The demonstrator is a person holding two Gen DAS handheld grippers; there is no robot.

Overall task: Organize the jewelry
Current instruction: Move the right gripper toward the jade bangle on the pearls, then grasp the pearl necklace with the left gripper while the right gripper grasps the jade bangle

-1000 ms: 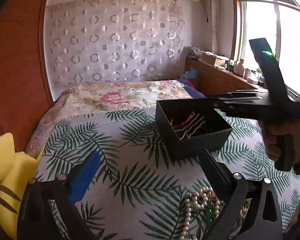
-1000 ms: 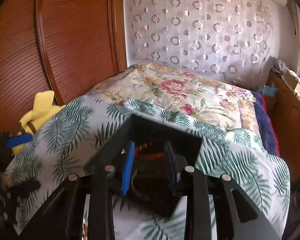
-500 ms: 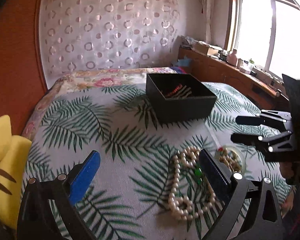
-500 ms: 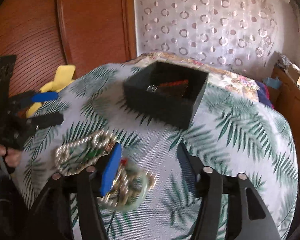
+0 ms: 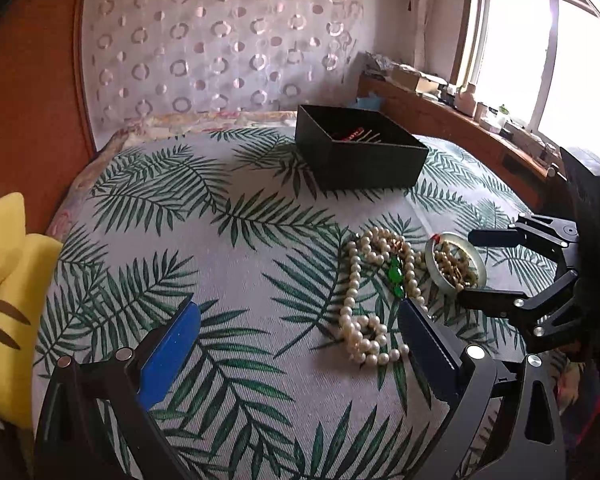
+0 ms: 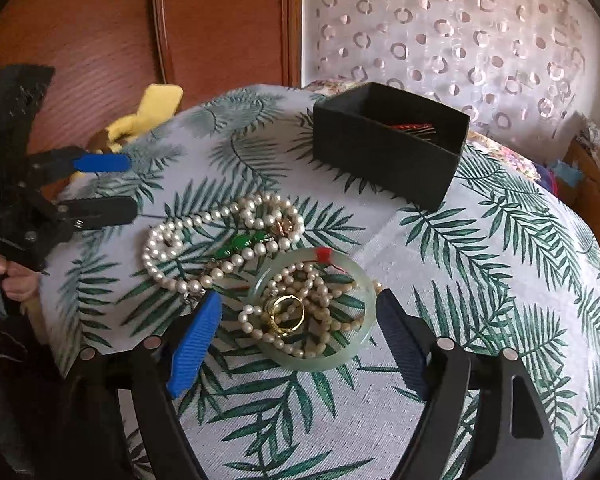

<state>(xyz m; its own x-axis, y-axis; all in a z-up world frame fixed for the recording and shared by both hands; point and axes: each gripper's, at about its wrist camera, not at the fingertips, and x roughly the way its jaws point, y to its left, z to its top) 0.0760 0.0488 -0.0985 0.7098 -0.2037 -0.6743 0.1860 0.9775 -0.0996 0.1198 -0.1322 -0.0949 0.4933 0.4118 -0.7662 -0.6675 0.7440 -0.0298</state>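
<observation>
We see the right gripper (image 6: 296, 320) with fingers spread wide, just opened further, nothing gripped. The pale green bangle (image 6: 364, 300) lies on the bed between them, closer to the dark finger, not touching either pad as far as we can tell. Inside the bangle: a small pearl strand (image 6: 300, 280) and a gold ring (image 6: 286, 312). Just beyond the blue finger's tip sits the long pearl necklace (image 6: 188, 224), with a green pendant (image 6: 242, 245) in its loops, touching the bangle's far-left side.

Left gripper (image 5: 296, 332) also has fingers wide, empty. In its view the necklace's near loop lies just inside the dark finger (image 5: 424, 340); bare bedspread (image 5: 240, 280) fills the rest of the gap.

Further out, well past both sets of fingers, the black box (image 6: 384, 152) sits open on the bed, with red and thin metallic pieces inside, too small to identify. Yellow plush toy (image 5: 8, 304) at the bed edge, outside the left gripper's blue finger.
</observation>
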